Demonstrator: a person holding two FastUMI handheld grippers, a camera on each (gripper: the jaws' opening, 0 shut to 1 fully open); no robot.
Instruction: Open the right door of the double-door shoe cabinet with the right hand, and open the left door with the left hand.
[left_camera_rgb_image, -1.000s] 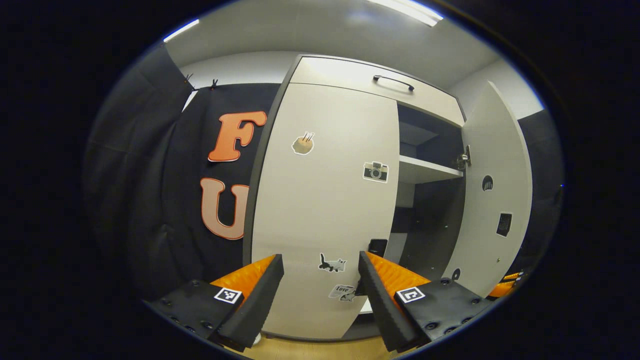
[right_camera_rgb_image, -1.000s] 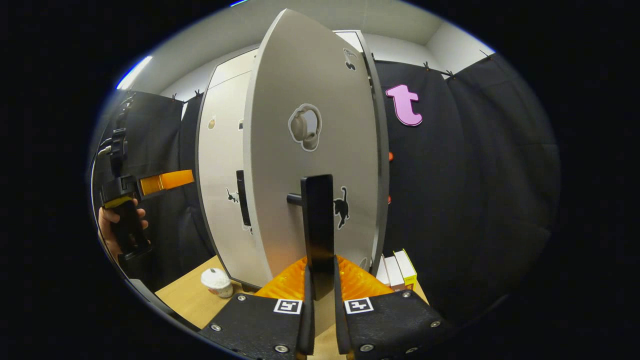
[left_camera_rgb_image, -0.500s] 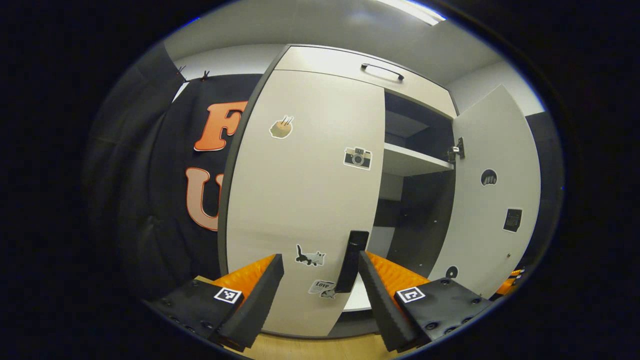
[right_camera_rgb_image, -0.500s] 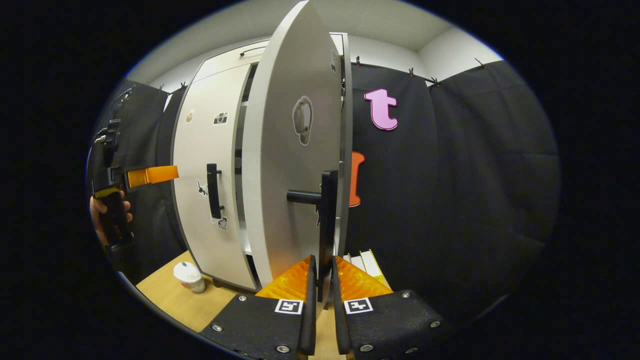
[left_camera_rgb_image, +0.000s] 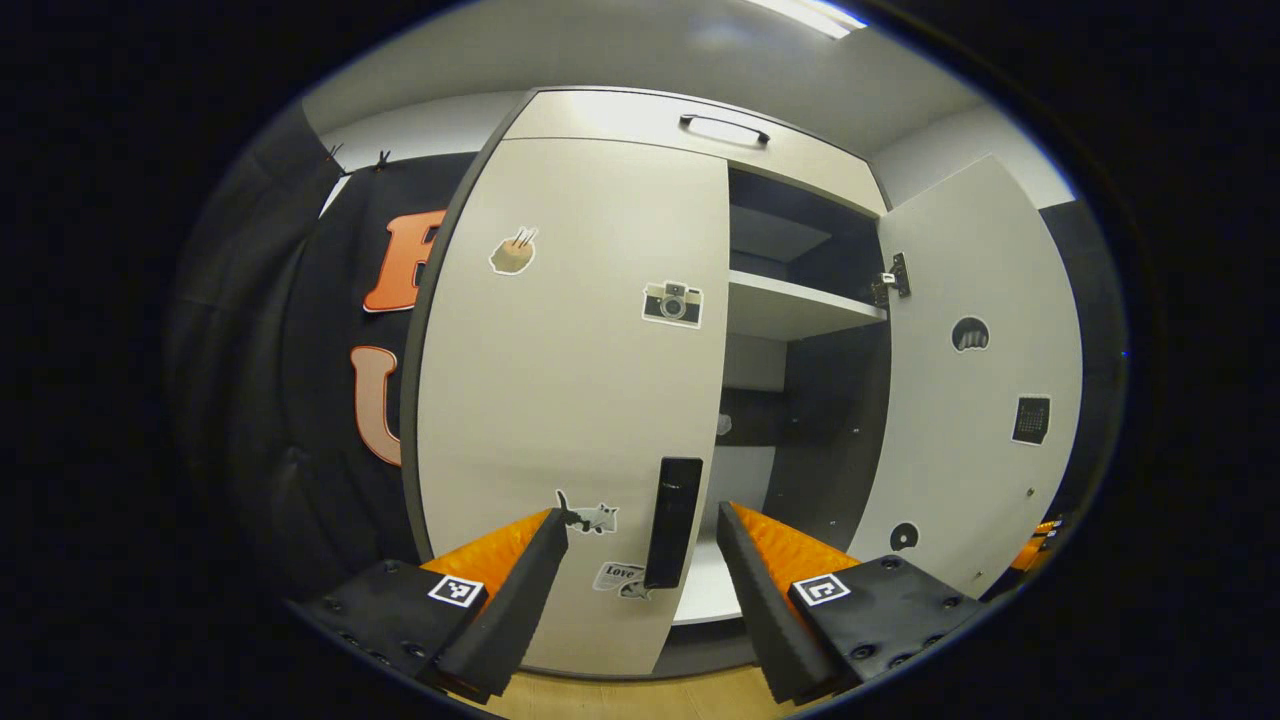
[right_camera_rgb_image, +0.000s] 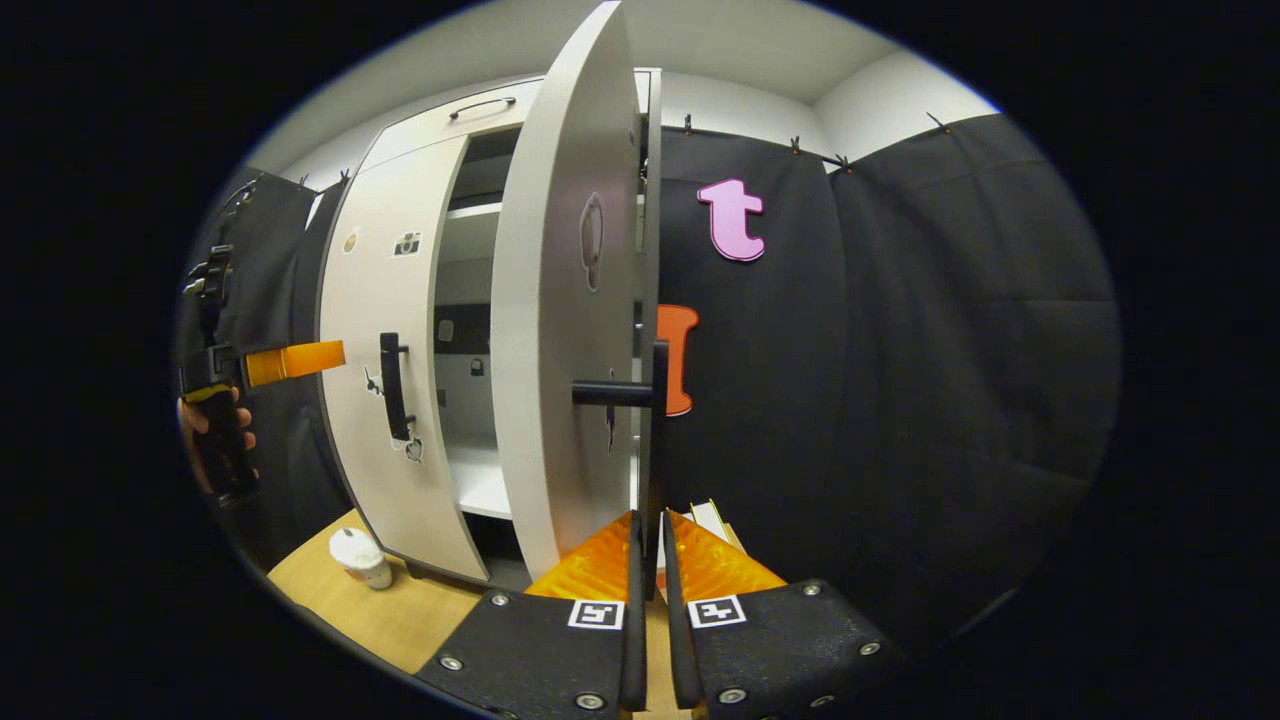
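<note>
Right door (right_camera_rgb_image: 560, 330) has swung wider, right claw (right_camera_rgb_image: 648, 570) clamped on its handle (right_camera_rgb_image: 655, 440); left claw (left_camera_rgb_image: 640, 570), spread open, has closed in on left door handle (left_camera_rgb_image: 673, 520).

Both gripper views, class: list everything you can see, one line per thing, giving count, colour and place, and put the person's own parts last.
Pale grey double-door shoe cabinet: one, against the booth wall.
Left door: one, pale grey with stickers, closed.
Black bar handle of the left door: one, ahead of the left gripper.
Right door: one, pale grey, swung open.
Black bar handle of the right door: one, between the right gripper's fingers.
White inner shelf: one, upper cabinet interior.
White paper cup: one, on the wooden floor by the cabinet.
Small boxes: number unclear, pale, behind the right door.
Left gripper: one, orange and black, open.
Right gripper: one, closed on the right handle.
Hand: one, holding the left gripper.
</note>
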